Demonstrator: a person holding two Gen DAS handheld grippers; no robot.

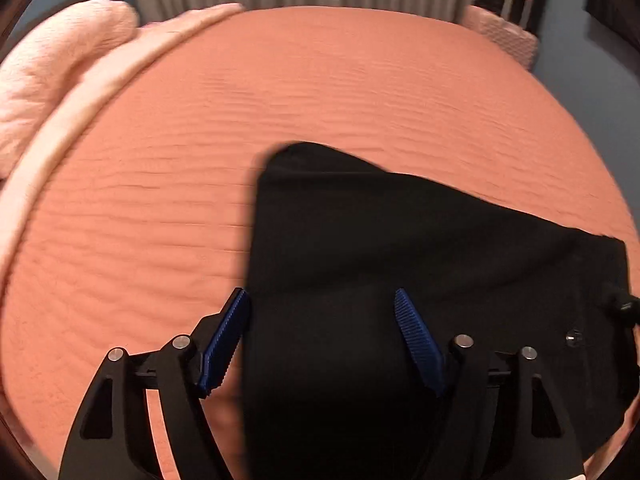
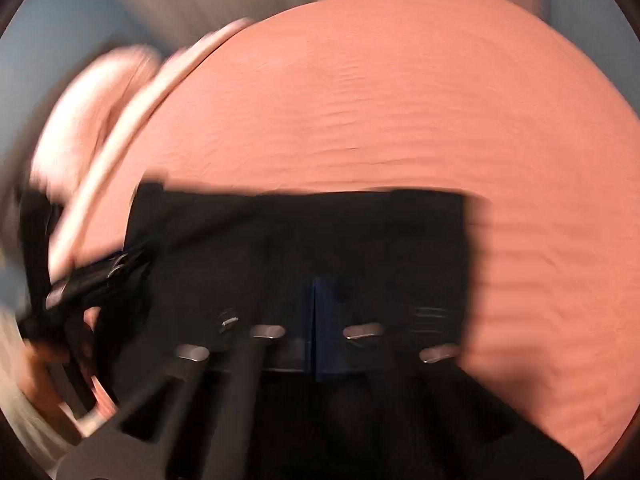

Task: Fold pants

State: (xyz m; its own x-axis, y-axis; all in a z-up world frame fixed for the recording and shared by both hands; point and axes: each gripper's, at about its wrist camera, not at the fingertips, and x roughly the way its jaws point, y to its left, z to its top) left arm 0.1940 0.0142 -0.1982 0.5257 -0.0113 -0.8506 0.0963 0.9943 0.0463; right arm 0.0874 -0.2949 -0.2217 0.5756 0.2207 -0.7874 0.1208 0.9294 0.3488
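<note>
Black pants (image 1: pixel 400 248) lay on the bed (image 1: pixel 280 92). Left gripper (image 1: pixel 324 320) spread wide, astride their edge, likely to regrasp; right gripper (image 2: pixel 316 320) pinched the fabric, anchoring it.

No readable text, labels, brand names, numbers or signs appear in either wrist view; motion blur softens much of the right wrist view, hiding any small print there

Spread left gripper (image 1: pixel 324 300) over seemingly folded pants (image 1: pixel 400 248)
</note>
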